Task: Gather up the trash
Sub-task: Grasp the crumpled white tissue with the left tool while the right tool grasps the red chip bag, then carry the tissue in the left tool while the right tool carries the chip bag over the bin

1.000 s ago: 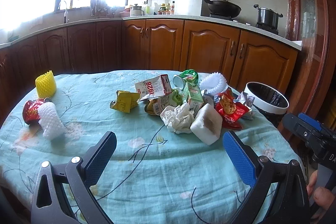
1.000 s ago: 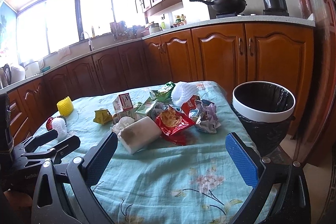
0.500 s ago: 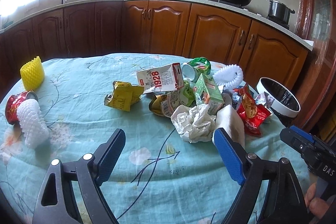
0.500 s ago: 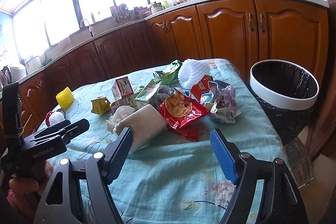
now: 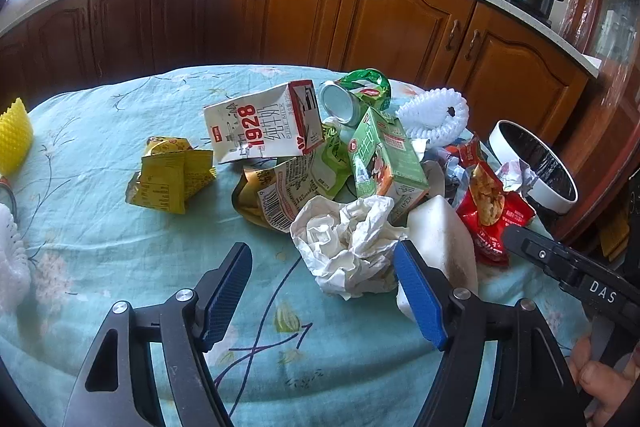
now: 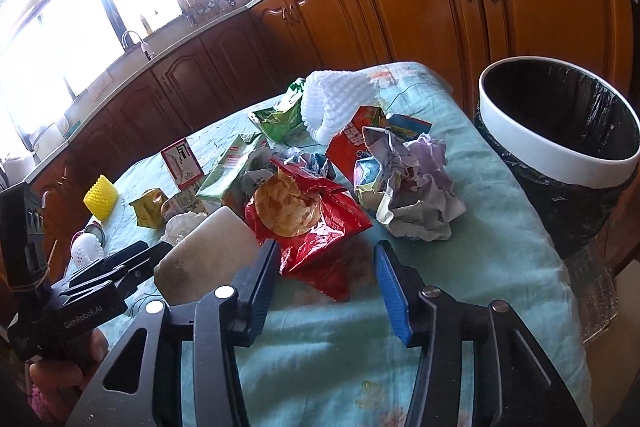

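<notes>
Left gripper (image 5: pixel 324 291): jaws spread wide, nothing between them, held low over the teal floral tablecloth (image 5: pixel 100 235); its right finger sits just beside the crumpled white tissue (image 5: pixel 352 243).
Right gripper (image 6: pixel 326 283): jaws apart and holding nothing; the lower edge of the red snack bag (image 6: pixel 308 223) lies between its fingertips.
Crumpled white tissue: on the cloth at the near edge of the trash pile, touching a white foam block (image 5: pixel 444 239) on its right.
Red snack bag: torn open, printed with a round cracker, lying against the foam block's right side.
Milk carton marked 1928 (image 5: pixel 262 125): tilted, leaning on the back of the pile.
Green drink carton (image 5: pixel 384 155): on its side, just behind the tissue.
Yellow wrapper (image 5: pixel 170 175): folded, apart from the pile on its left.
White foam fruit net (image 5: pixel 434 113): at the far side of the pile.
Crumpled printed paper (image 6: pixel 408 187): right of the red bag, near the table edge.
Trash bin (image 6: pixel 560 143): white rim, black liner, standing beside the table's right edge, open mouth up.
Yellow foam net (image 6: pixel 101 197): upright, well apart on the table's far left.
</notes>
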`<state>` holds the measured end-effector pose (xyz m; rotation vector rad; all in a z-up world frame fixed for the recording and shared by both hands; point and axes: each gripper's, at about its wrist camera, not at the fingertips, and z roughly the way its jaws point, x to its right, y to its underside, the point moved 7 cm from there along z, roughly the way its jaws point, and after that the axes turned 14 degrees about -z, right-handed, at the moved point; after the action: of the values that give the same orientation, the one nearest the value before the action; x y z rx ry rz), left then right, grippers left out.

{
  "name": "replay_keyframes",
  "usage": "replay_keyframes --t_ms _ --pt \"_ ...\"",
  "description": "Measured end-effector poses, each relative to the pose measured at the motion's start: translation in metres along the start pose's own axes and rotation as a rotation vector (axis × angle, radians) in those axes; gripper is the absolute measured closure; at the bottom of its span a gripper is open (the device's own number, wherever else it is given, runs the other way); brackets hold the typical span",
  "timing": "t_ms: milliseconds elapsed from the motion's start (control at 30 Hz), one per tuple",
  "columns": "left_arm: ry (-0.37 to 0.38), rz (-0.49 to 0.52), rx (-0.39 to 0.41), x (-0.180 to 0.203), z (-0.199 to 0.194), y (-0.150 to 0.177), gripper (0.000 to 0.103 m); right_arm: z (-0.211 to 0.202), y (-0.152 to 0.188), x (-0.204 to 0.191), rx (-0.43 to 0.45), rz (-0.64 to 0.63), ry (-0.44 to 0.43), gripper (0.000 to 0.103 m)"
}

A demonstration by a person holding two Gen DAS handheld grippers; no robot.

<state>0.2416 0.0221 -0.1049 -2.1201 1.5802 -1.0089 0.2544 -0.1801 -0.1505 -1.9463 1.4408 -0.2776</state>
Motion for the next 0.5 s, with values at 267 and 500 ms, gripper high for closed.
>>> replay_keyframes --t_ms 267,500 --pt "0.044 0.013 -0.015 0.008 0.011 -0.002 0.075 0.002 -0.008 -0.003 0.007 -0.017 -0.035 0.099" --pt "0.066 0.008 0.064 0.013 -0.015 -0.011 0.078 -0.017 -0.023 -0.015 0.061 -0.064 -0.045 0.100"
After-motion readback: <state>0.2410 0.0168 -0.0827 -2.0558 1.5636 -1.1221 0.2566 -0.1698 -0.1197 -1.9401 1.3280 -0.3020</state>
